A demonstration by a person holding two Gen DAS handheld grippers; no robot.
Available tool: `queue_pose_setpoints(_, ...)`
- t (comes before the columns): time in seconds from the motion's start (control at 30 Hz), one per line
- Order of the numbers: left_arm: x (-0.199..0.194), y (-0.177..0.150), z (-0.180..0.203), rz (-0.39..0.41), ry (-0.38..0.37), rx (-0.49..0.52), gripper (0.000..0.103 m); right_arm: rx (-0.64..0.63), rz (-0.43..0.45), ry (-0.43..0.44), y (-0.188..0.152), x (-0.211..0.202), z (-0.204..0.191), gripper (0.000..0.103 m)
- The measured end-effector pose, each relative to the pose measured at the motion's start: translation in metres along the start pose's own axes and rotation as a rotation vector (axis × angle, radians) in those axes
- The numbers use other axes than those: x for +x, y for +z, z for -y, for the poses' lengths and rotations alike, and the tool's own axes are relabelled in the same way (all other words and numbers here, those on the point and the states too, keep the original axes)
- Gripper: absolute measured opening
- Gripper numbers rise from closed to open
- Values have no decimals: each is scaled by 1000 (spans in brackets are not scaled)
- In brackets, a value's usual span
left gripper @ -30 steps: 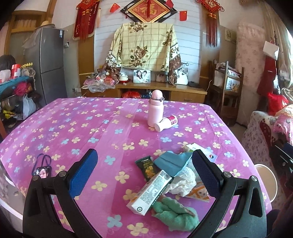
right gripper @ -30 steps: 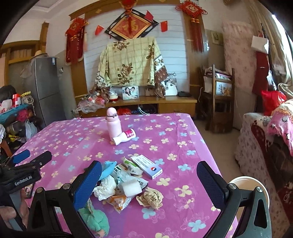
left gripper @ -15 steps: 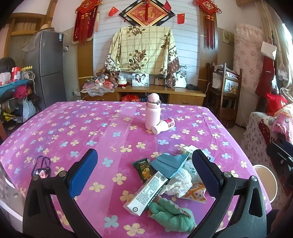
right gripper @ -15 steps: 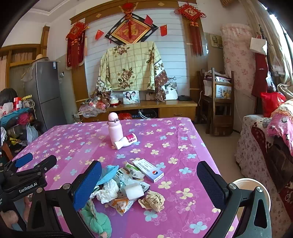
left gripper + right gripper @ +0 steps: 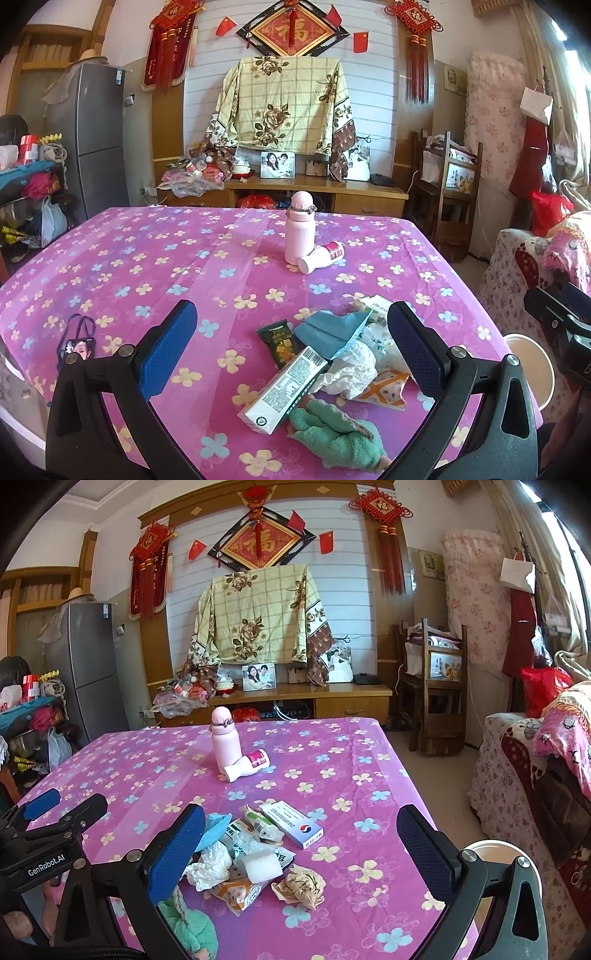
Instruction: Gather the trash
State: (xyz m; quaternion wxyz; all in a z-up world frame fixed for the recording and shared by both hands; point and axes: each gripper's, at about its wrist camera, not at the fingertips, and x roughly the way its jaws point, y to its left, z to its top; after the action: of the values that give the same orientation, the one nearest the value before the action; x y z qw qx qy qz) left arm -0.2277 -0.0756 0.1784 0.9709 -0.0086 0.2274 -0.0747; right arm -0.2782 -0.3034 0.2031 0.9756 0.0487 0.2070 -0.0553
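A heap of trash lies near the front right of the pink flowered table [image 5: 147, 258]: a long white carton [image 5: 284, 387], crumpled white tissue [image 5: 351, 369], a blue paper [image 5: 328, 328], a dark snack wrapper [image 5: 279, 341] and a green cloth [image 5: 332, 435]. The right wrist view adds a white-and-blue box [image 5: 295, 823], a white foam block [image 5: 263, 866] and a brown paper ball [image 5: 301, 884]. My left gripper [image 5: 291, 350] hovers open over the heap. My right gripper [image 5: 303, 853] is open above it too. A white bin [image 5: 491, 853] stands on the floor by the table's right edge.
A pink flask [image 5: 299, 232] stands mid-table with a small white bottle [image 5: 321, 256] lying against it. A photo pendant on a cord [image 5: 75, 347] lies at the table's left. A sofa [image 5: 535, 768] is at the right, a wooden cabinet [image 5: 295, 698] behind.
Both grippers have drawn back and risen a little, so the heap sits lower and farther in view. Both stay open and nothing on the table has moved.
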Motion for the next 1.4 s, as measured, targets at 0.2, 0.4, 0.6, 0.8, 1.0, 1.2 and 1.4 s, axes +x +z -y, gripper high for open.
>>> queue_pose_setpoints(0.2,0,0,3,-9,-8,-2,102,-15,-9,-11,0,2,-1,103)
queue_pose_setpoints(0.4,-1,0,4,-8,-8,-1,102,-13,-9,-10,0,2,-2,103)
queue_pose_setpoints(0.6,0,-1,6,-10,-7,3,102,-9,-16,-12,-2,4,-2,103)
queue_pose_setpoints(0.8,0,-1,6,-6,-14,0,102,7,-18,0,-2,5,1,103)
queue_pose_setpoints(1.0,-1,-1,5,-5,-15,0,102,8,-22,1,-2,5,1,103)
queue_pose_setpoints(1.2,2,-3,3,-13,-13,-1,102,9,-22,0,-2,5,3,103)
queue_pose_setpoints(1.4,4,-6,2,-21,-8,-3,102,21,-32,3,-5,7,6,103)
